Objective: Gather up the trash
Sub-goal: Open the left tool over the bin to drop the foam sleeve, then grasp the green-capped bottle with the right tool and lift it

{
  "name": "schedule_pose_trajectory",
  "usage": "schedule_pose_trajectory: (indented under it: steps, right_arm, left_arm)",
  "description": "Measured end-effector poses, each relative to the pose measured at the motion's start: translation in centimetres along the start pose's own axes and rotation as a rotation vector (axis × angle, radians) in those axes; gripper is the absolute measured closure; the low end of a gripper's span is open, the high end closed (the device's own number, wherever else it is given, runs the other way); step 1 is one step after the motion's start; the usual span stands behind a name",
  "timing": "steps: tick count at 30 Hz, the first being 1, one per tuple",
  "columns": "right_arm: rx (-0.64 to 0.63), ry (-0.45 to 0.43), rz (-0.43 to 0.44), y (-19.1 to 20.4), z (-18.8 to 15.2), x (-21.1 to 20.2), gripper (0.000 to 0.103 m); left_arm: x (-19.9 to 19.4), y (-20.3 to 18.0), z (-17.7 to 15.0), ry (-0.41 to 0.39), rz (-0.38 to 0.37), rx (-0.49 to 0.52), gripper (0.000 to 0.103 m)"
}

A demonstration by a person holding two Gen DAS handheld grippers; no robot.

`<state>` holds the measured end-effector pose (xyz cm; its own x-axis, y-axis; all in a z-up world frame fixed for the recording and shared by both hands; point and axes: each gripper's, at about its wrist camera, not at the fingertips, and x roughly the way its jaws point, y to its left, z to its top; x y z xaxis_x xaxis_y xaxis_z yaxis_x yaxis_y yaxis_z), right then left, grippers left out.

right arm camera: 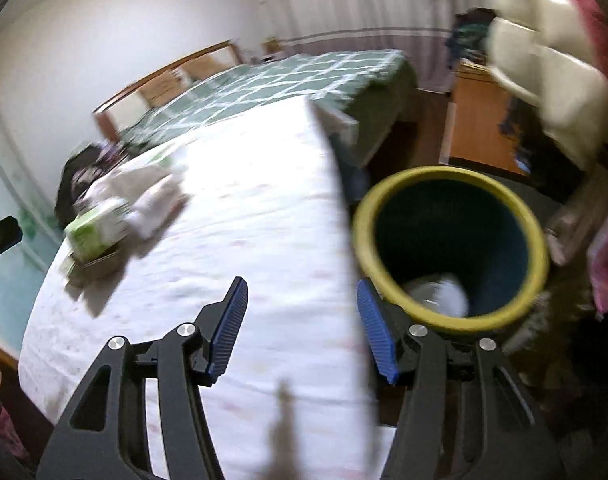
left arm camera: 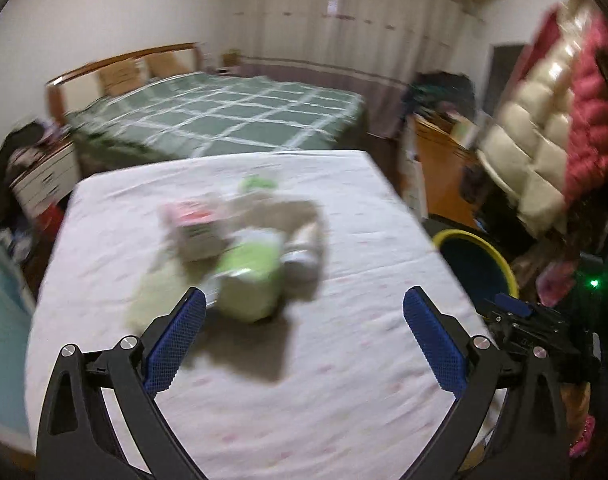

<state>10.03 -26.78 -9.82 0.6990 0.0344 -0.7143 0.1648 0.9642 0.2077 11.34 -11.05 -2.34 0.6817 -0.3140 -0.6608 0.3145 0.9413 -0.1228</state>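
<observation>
A blurred pile of trash lies on the white-clothed table: a green and white carton, a pink and white packet and pale crumpled wrappers. My left gripper is open and empty, just in front of the green carton. A dark bin with a yellow rim stands right of the table and holds a white crumpled piece. My right gripper is open and empty over the table's right edge, beside the bin. The pile also shows in the right wrist view.
A bed with a green checked cover stands behind the table. Padded cream and red jackets hang at the right above an orange wooden cabinet. A cluttered white drawer unit is at the left. The bin's rim shows in the left wrist view.
</observation>
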Motion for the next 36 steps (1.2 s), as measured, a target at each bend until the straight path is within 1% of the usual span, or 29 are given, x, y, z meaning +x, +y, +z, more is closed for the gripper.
schedule_pose_trajectory:
  steps: [3,6,7,13,15,17,19,21,23,27,30,36]
  right_arm:
    - [-0.06,0.024,0.063,4.1,0.6,2.0,0.048]
    - [-0.102,0.046,0.12,8.0,1.0,3.6,0.048]
    - [-0.114,0.05,0.153,9.4,1.3,3.9,0.048]
    - [-0.167,0.029,0.236,15.3,2.1,3.6,0.048]
    - [-0.178,0.01,0.257,17.3,2.4,3.4,0.045]
    - [-0.175,-0.014,0.263,19.1,2.7,3.6,0.038]
    - [-0.167,-0.027,0.253,20.2,2.9,4.1,0.037]
    - [-0.144,-0.019,0.238,21.2,3.0,5.4,0.037]
    - [-0.12,-0.014,0.199,21.9,3.1,6.7,0.037]
    - [-0.073,0.009,0.157,22.6,3.1,8.7,0.037]
    - [-0.063,0.012,0.116,23.0,2.8,9.6,0.037]
    - [-0.064,0.016,0.08,23.2,2.7,10.8,0.038]
  left_arm:
    - [-1.1,3.4,-1.1,-0.013,0.052,-0.056,0.006]
    - [-1.8,6.5,-2.1,-0.016,0.073,-0.105,0.006]
    - [-2.0,6.9,-2.4,-0.018,0.078,-0.113,0.006]
    - [-3.6,10.0,-3.0,-0.062,0.126,-0.143,0.006]
    - [-3.8,10.3,-2.8,-0.071,0.138,-0.153,0.006]
    - [-4.1,11.0,-2.9,-0.075,0.146,-0.163,0.006]
    - [-4.0,11.4,-3.2,-0.069,0.145,-0.171,0.006]
    - [-3.9,11.7,-3.4,-0.062,0.14,-0.174,0.006]
    - [-3.8,11.9,-3.6,-0.057,0.132,-0.176,0.006]
    - [-3.9,12.3,-3.9,-0.056,0.125,-0.173,0.006]
    - [-3.7,12.7,-4.1,-0.053,0.118,-0.178,0.006]
    - [-3.5,13.2,-4.6,-0.041,0.102,-0.193,0.006]
